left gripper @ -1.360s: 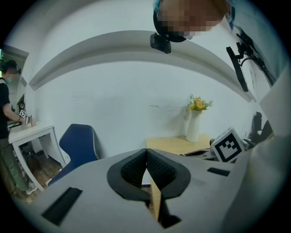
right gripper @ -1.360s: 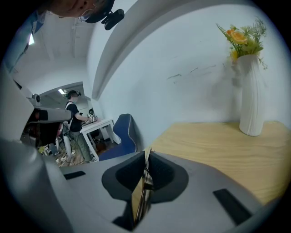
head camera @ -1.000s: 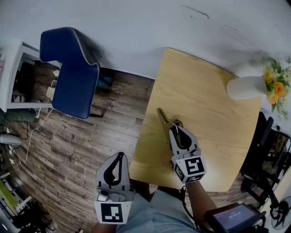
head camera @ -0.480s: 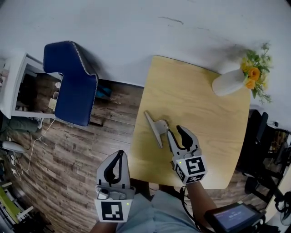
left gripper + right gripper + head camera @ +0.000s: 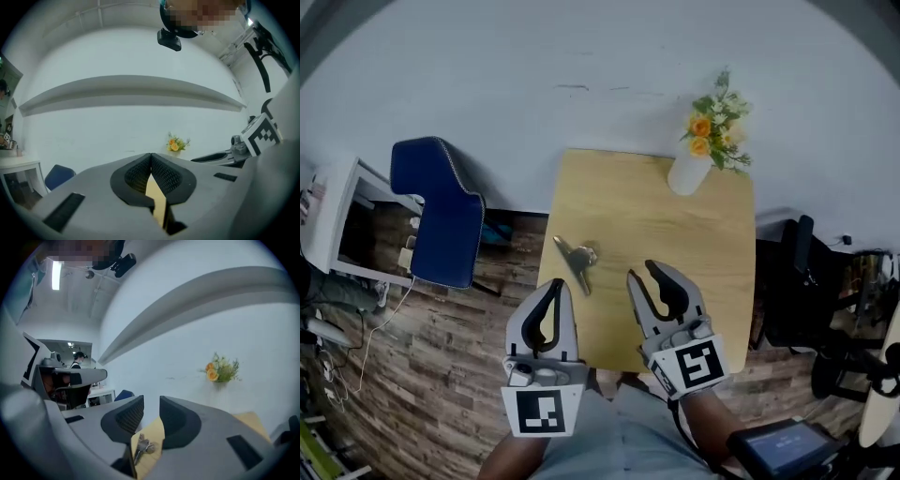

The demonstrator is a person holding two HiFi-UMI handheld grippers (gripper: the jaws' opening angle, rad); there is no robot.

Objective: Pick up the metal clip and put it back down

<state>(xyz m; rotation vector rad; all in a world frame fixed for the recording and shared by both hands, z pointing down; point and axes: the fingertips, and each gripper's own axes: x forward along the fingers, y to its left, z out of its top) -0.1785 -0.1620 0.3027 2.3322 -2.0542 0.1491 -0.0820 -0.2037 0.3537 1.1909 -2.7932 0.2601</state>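
Silver metal clip lies flat near the left edge of the square pale-wood table. My right gripper hangs just beside it, jaws apart and empty, so I judge the put-down done. My left gripper has its jaws together and empty, idle on a one-handed job.

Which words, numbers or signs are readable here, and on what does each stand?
No readable text anywhere.
Left gripper: its cube shows only a black-and-white square pattern, no letters.
Right gripper: its cube shows the same kind of pattern.
Screen, lower right of the head view: lit, too blurred to read.
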